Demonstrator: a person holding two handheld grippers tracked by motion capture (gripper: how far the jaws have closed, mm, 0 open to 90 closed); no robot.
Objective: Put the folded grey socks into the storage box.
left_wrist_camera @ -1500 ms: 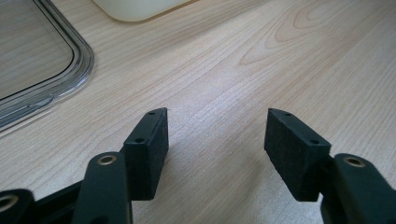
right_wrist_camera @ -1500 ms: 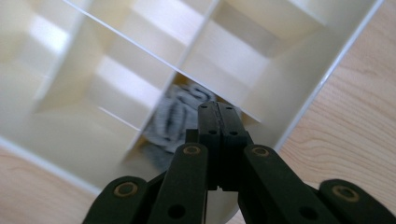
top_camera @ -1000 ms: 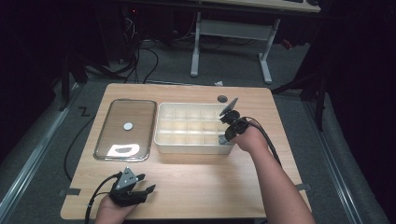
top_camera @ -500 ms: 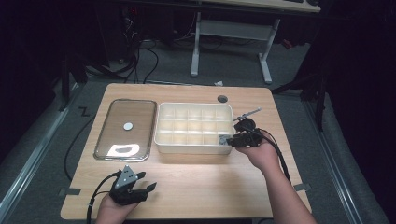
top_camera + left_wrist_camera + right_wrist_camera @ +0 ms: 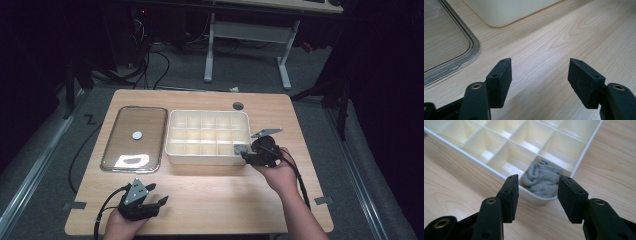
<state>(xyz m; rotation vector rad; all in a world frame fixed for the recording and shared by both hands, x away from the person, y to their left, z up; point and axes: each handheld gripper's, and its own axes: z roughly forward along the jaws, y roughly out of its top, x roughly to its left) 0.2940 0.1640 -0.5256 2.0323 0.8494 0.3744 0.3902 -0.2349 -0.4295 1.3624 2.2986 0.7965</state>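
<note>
One grey cloth (image 5: 541,182) seen bunched in corner compartment of cream tray (image 5: 207,156); right gripper (image 5: 537,192) jaws just spread, nothing pinched. Left gripper (image 5: 539,80) jaws spread over bare surface (image 5: 564,37).

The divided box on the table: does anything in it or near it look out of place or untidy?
Only one thing stands out: a crumpled grey cloth lies bunched in the corner compartment of the box nearest the right hand-held gripper; the other compartments look empty. The clear lid lies flat beside the box.
</note>
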